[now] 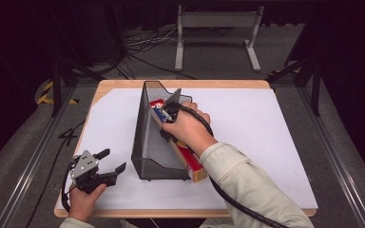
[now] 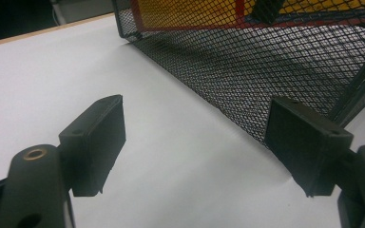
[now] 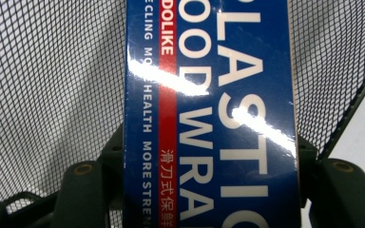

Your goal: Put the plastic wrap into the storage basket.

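Observation:
A long plastic wrap box (image 1: pixel 196 169), blue with red and yellow sides, lies slanted inside a black mesh file holder (image 1: pixel 146 142) at the table's middle. Its near end sticks out of the holder's open front. My right gripper (image 1: pixel 165 114) is shut on the box's far part, inside the holder. In the right gripper view the blue box (image 3: pixel 209 95) sits between both jaws of the right gripper (image 3: pixel 209 154), with the mesh wall (image 3: pixel 52 71) behind. My left gripper (image 1: pixel 112 160) stands open at the front left, empty. In the left gripper view, the left gripper (image 2: pixel 195 137) faces the holder's base (image 2: pixel 266 66).
The white table (image 1: pixel 266 123) has a wooden rim. Behind it, on the floor, stand a grey metal frame (image 1: pixel 216 28) and loose cables (image 1: pixel 142 45). Dark rails run along both sides of the table.

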Demonstrator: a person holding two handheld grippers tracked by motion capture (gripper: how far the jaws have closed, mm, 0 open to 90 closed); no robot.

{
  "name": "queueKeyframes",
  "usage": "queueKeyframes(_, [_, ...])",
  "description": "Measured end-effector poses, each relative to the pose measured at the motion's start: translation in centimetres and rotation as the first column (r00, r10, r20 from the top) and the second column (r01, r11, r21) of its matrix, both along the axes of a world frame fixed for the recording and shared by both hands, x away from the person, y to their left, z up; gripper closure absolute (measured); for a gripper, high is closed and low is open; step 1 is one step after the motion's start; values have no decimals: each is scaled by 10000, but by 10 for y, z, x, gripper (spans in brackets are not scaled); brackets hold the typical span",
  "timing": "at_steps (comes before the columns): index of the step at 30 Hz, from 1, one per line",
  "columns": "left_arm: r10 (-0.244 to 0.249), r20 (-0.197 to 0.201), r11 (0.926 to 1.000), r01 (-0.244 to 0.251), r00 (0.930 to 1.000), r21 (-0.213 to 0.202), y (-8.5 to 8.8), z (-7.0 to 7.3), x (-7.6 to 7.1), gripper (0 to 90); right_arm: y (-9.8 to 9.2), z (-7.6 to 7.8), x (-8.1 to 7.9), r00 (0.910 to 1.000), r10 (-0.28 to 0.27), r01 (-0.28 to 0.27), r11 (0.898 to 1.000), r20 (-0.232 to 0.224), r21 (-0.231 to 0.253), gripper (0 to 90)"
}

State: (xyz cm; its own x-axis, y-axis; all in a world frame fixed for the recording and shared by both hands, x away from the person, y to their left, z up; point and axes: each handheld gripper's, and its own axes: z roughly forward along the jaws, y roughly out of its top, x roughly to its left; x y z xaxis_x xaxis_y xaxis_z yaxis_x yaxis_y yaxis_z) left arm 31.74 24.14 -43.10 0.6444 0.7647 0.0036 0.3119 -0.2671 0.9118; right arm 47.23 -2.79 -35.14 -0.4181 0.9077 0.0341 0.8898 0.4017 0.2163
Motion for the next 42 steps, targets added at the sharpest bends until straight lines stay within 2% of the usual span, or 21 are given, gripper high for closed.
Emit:
queueKeyframes(6, [-20,10,10000,20,10000,-12,1,0,0,223,5,-1,5,10000,-76,75,9998,-27,-163,387])
queueKeyframes(18, [-16,-9,10000,16,10000,7,1,0,0,223,12,-4,6,10000,-42,41,9998,-30,-185,384])
queueKeyframes(28, [-46,24,10000,46,10000,6,0,0,1,223,7,-5,6,9999,105,-105,9999,63,-72,379])
queueKeyframes(33, [-38,-26,10000,39,10000,58,0,-1,0,223,4,-5,6,9999,27,-29,9998,101,204,338])
queueKeyframes(35, [-16,-29,10000,16,10000,-11,1,-1,0,223,3,-3,5,9999,-21,14,9989,160,459,285])
queueKeyframes(38, [-8,-37,10000,8,10000,7,1,-1,-1,223,2,-2,2,9990,145,-161,9991,411,396,247])
queueKeyframes(41, [-12,-28,10000,13,10000,42,1,-1,-1,223,-2,-3,0,9973,194,-217,9993,702,315,247])
queueKeyframes(42, [3,-14,10000,-3,10000,53,2,-1,-1,223,-5,-1,0,9975,144,-176,9988,689,449,245])
